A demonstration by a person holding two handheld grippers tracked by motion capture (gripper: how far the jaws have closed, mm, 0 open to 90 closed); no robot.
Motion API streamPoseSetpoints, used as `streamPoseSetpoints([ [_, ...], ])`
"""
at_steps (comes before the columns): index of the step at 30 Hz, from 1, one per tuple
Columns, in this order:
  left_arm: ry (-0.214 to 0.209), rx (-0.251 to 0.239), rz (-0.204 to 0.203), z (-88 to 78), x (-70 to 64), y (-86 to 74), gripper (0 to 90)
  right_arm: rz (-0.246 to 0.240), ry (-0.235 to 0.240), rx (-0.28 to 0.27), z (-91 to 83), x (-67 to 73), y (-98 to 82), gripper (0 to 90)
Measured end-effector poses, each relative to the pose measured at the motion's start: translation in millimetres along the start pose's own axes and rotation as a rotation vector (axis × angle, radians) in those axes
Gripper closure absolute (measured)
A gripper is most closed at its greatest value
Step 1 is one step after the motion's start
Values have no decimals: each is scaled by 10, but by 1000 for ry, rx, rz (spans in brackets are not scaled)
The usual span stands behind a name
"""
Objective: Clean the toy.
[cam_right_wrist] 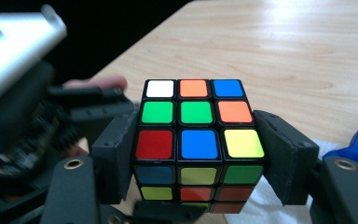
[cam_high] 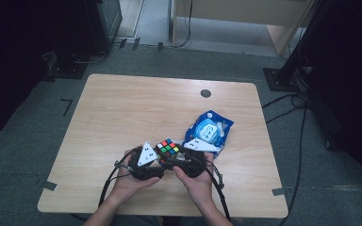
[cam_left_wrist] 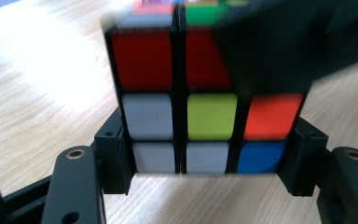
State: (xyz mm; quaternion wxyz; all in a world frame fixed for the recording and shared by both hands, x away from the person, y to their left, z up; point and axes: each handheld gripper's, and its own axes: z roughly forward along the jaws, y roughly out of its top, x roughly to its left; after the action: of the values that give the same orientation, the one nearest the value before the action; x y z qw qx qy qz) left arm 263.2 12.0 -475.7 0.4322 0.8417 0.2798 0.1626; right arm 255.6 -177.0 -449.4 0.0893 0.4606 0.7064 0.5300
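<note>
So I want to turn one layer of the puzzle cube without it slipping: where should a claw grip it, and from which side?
Grip the puzzle cube by two opposite flat side faces, pads square on one layer. The right claw does this now, coming in level from the person's side, one pad on each side face. The left claw clamps another layer likewise. Flat parallel faces probably hold best; corners would likely slip.

The high view is dim, its left and right edges nearly black. In the left gripper view the cube is blurred, with bright glare on the table at the upper left. The right gripper view is sharp on the cube and soft at the left.
</note>
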Motion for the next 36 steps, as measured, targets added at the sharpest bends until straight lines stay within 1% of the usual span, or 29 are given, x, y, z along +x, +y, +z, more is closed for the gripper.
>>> streamPoseSetpoints([
  [2, 0, -15, -6, 4, -6, -7, 335, 1, 6, -12, -26, -6, 20, 350],
  [5, 4, -36, -3, -13, -12, 2, 335, 9, 14, -21, -44, -7, 28, 350],
  [8, 11, -56, 11, -36, -14, -1, 338, 16, 24, -31, -60, -11, 38, 350],
  [11, 13, -71, 15, -56, -15, 2, 339, 32, 40, -39, -70, -25, 41, 349],
  [14, 18, -86, 24, -71, -18, 4, 339, 58, 61, -45, -77, -58, 45, 349],
  [16, 19, -99, 27, -86, -18, 3, 339, 100, 85, -45, -78, -91, 44, 349],
  [18, 20, -109, 34, -101, -13, 3, 339, 165, 118, -47, -77, -138, 37, 349],
  [20, 11, -115, 28, -98, -9, 2, 338, 221, 142, -50, -73, -187, 25, 350],
  [21, 7, -110, 25, -92, -4, 2, 337, 238, 147, -53, -72, -198, 19, 350],
  [22, 4, -110, 21, -83, -4, -1, 337, 242, 139, -52, -73, -196, 15, 350],
  [24, 5, -115, 13, -76, -7, -9, 334, 234, 125, -55, -75, -178, 7, 350],
  [25, 5, -115, 13, -76, -7, -9, 333, 234, 125, -55, -75, -178, 7, 350],
  [26, 8, -119, 11, -76, -8, -9, 333, 217, 118, -59, -77, -162, 6, 350],
  [27, 8, -119, 11, -76, -8, -9, 332, 212, 115, -62, -79, -151, 8, 350],
  [30, 17, -118, 9, -69, -21, -4, 328, 149, 78, -73, -94, -94, 17, 350],
  [32, 34, -115, 23, -67, -40, 2, 322, 105, 50, -74, -97, -35, 22, 350],
  [33, 39, -119, 27, -68, -48, 5, 318, 73, 32, -68, -95, 1, 23, 350],
  [36, 57, -123, 34, -71, -68, 16, 311, 24, 8, -56, -85, 84, 21, 350],
])
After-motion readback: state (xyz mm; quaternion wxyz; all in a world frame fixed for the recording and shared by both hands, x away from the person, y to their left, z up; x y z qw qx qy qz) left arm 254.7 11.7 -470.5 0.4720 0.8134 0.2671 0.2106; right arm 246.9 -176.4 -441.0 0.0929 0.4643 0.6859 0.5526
